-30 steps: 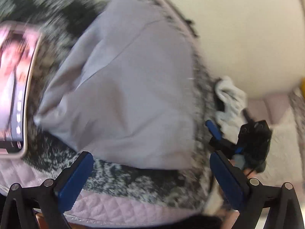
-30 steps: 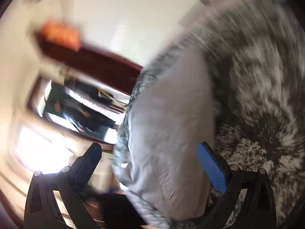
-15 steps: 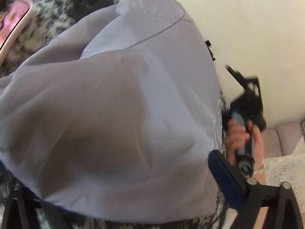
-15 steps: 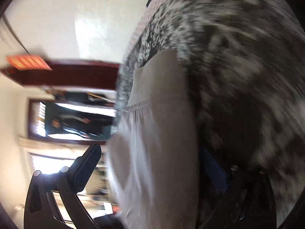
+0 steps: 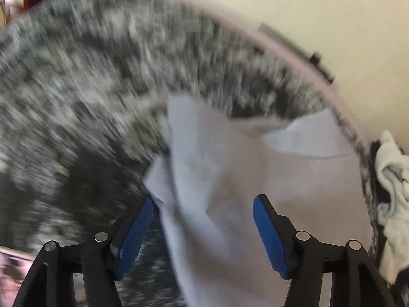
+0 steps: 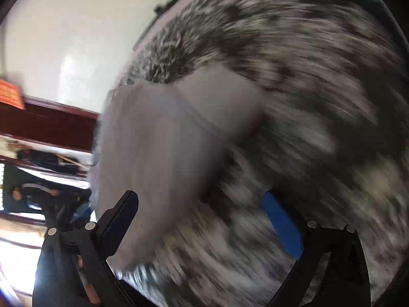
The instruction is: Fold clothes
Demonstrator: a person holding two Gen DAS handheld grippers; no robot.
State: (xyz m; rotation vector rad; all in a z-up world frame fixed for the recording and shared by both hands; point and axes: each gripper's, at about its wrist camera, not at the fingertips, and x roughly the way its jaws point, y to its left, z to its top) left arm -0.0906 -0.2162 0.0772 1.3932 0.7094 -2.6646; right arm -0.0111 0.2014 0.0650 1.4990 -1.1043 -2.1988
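The grey garment (image 5: pixel 230 179) lies partly doubled over on the black-and-white speckled blanket (image 5: pixel 102 89), near its wall-side edge, beside a heap of pale clothes (image 5: pixel 391 192). The left hand-held gripper (image 5: pixel 202 230) has its jaws spread wide with cloth lying between them, nothing pinched; the right hand-held gripper (image 6: pixel 204 225) is equally wide apart, holding nothing. Both views are blurred. To fold well, I'd say pinch matching corners and keep the edges aligned. Its long axis seems to run away from the left camera, two corners pointing toward the wall (image 5: pixel 332 25).
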